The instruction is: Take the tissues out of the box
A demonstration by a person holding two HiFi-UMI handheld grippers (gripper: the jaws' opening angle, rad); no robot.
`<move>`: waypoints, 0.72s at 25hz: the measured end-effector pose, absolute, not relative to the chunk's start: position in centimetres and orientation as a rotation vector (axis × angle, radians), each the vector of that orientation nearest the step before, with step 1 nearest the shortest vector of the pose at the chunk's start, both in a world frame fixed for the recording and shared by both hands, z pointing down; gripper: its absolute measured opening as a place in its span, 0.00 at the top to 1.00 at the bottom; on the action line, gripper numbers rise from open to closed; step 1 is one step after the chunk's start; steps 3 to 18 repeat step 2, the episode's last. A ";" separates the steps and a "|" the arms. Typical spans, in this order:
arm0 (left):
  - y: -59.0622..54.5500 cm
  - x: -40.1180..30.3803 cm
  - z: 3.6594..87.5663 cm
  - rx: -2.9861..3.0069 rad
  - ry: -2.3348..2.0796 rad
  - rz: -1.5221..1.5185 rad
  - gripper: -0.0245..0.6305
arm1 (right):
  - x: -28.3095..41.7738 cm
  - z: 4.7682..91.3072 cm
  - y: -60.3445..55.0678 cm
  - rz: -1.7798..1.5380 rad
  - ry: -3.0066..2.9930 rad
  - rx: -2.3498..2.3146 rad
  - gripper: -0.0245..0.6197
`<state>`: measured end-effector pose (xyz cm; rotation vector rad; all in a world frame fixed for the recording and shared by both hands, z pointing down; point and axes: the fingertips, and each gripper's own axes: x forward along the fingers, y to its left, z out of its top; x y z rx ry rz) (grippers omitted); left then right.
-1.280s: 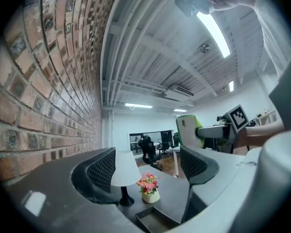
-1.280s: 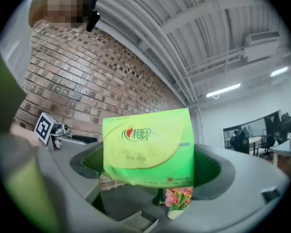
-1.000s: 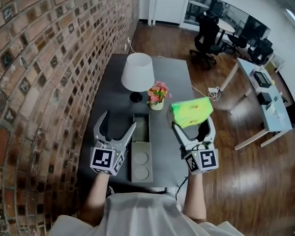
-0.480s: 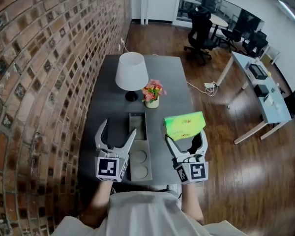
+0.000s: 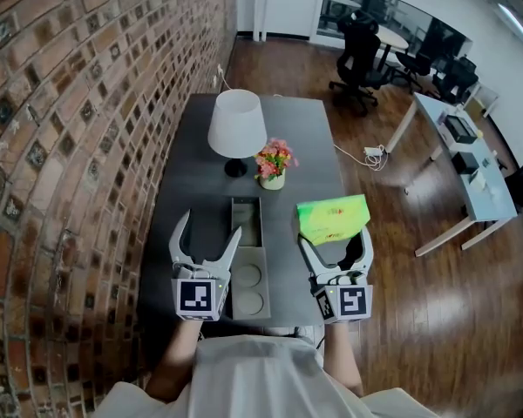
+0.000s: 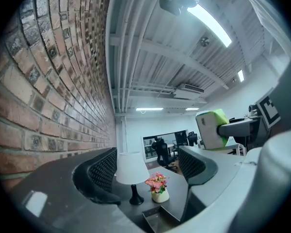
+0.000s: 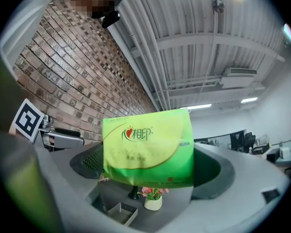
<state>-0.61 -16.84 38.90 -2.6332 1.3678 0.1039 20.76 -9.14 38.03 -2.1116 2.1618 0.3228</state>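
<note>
Green glossy plastic tissue pack (image 5: 333, 219) clamped in the right tongs (image 5: 335, 236), raised over the dark tabletop's (image 5: 307, 138) right edge. Left tongs (image 5: 211, 226) gape, empty; they should cross and pinch a tissue while the right grips firm.

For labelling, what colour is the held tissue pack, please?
Green-yellow pack; clearest in right gripper view.

Left gripper (image 5: 211, 226) spread, empty — right gripper (image 5: 334, 238) clamped; both forward.
</note>
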 end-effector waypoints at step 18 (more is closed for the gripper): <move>-17.0 -0.7 39.3 -2.648 1.381 0.106 0.38 | 20.5 38.0 -9.4 0.330 2.166 -2.111 0.12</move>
